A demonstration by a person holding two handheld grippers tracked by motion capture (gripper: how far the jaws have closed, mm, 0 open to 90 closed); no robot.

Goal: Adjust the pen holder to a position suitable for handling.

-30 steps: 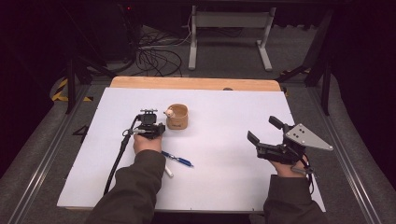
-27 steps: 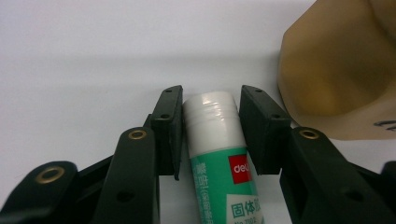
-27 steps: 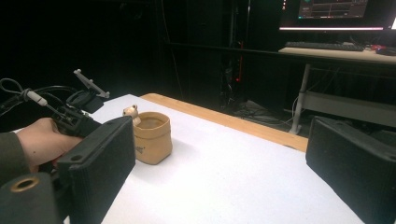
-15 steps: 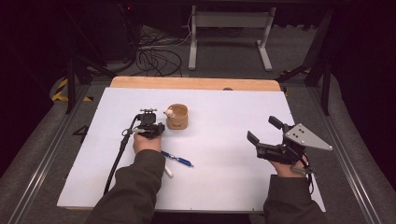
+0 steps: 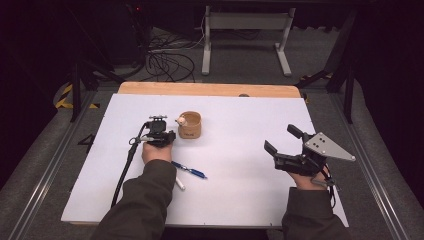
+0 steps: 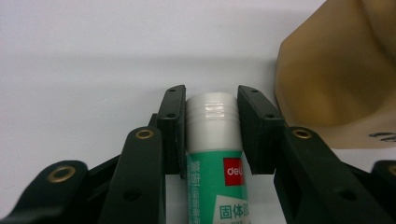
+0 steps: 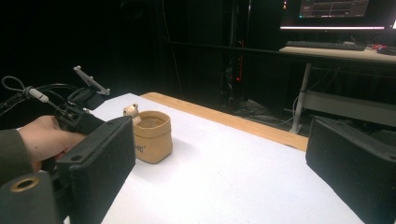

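In the left gripper view my left gripper (image 6: 210,100) is shut on a glue stick (image 6: 212,158) with a white cap and a green label, low over the white table top. A tan fabric pouch (image 6: 336,84) stands just to its right. From the high view, the left gripper (image 5: 159,131) sits beside the pouch (image 5: 190,126), which has a small beige object (image 5: 181,120) at its rim. My right gripper (image 5: 281,139) hangs open over the table's right side, nothing between its jaws (image 7: 224,154). It faces the pouch (image 7: 152,135) and the left hand (image 7: 44,137).
A blue pen (image 5: 190,170) and a small white stick (image 5: 179,183) lie by the left forearm. The white sheet (image 5: 240,190) covers a wooden table whose back edge (image 5: 210,89) shows. Cables and a desk frame stand on the floor behind.
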